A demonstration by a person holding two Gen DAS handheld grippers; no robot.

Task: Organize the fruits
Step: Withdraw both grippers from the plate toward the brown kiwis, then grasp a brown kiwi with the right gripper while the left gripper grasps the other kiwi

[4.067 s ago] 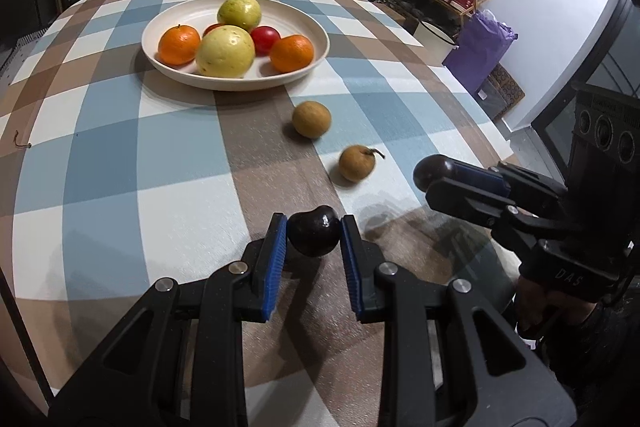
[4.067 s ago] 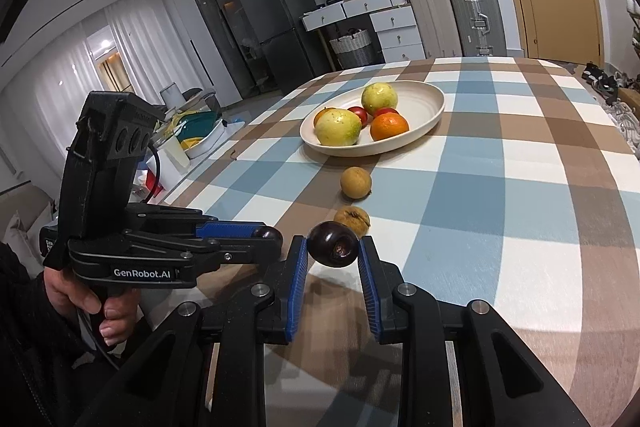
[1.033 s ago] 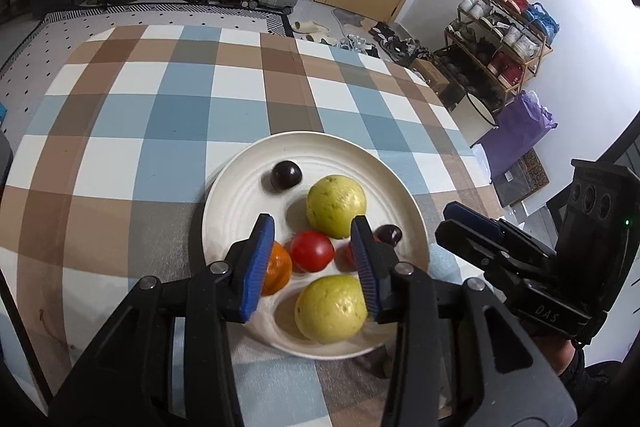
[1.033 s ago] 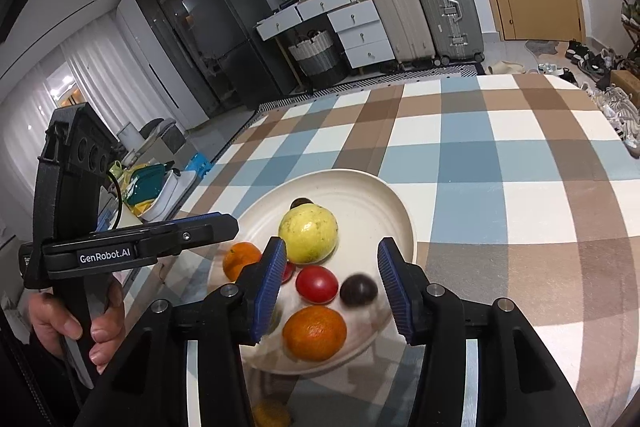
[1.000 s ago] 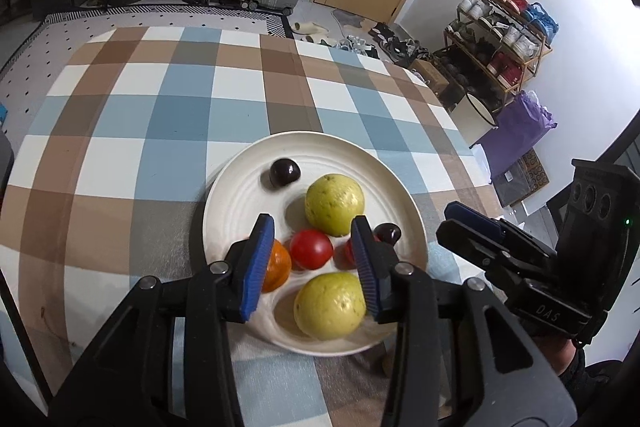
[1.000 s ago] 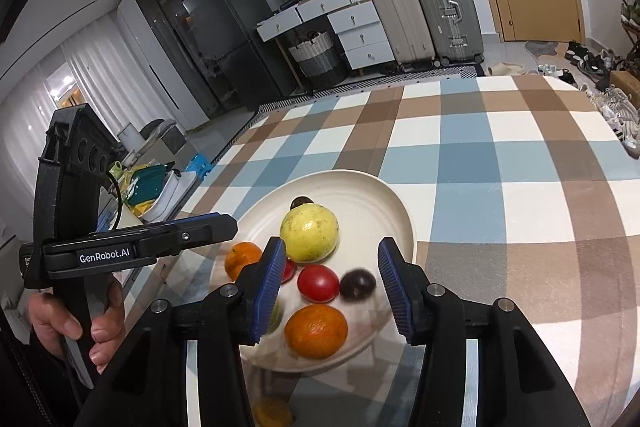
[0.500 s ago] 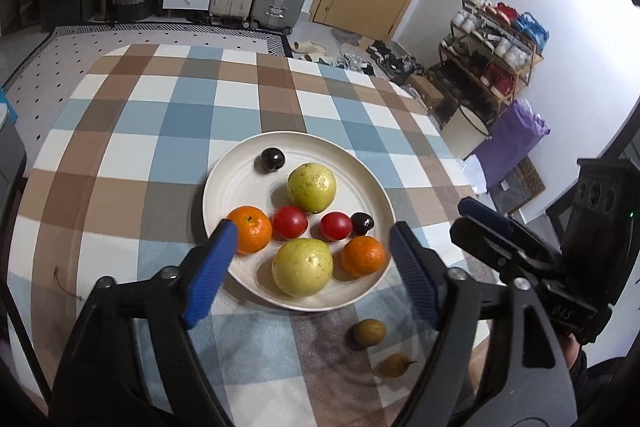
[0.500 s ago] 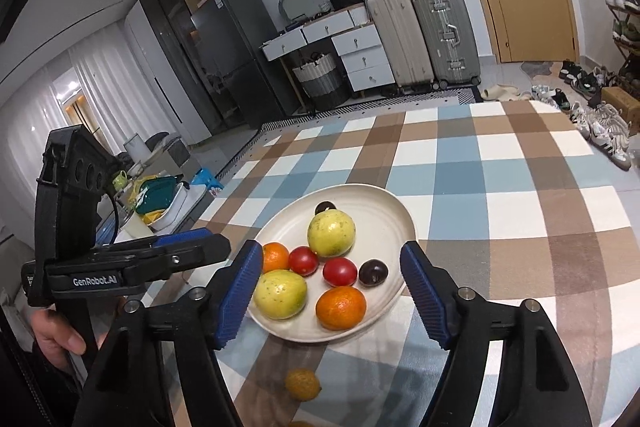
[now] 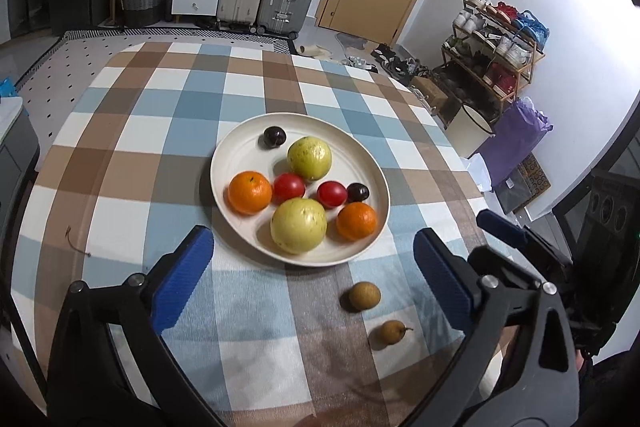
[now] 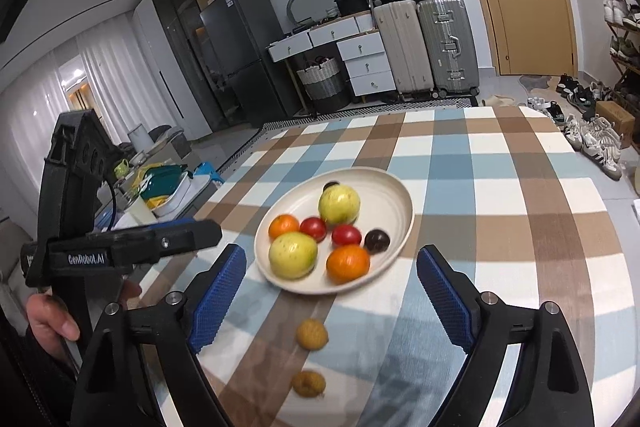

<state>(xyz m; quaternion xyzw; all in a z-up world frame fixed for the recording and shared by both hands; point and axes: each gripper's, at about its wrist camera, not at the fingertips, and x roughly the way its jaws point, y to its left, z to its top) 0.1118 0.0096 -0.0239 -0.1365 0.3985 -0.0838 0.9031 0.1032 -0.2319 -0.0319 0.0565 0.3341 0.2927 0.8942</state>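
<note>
1. Left gripper [image 9: 314, 275] and right gripper [image 10: 330, 299] gape empty, jaws just opened
2. Plate [image 9: 236, 155] holds eight fruits
3. Two brown fruits [image 9: 364, 295] lie on the cloth nearby, unobstructed

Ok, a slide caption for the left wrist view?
Open left hand-held gripper above plate of eight fruits; two brown fruits remain on checked tablecloth.

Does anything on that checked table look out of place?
Yes: two small brown fruits lie loose on the tablecloth, just outside the plate that holds all the other fruit. Nothing looks spilled or damaged.
</note>
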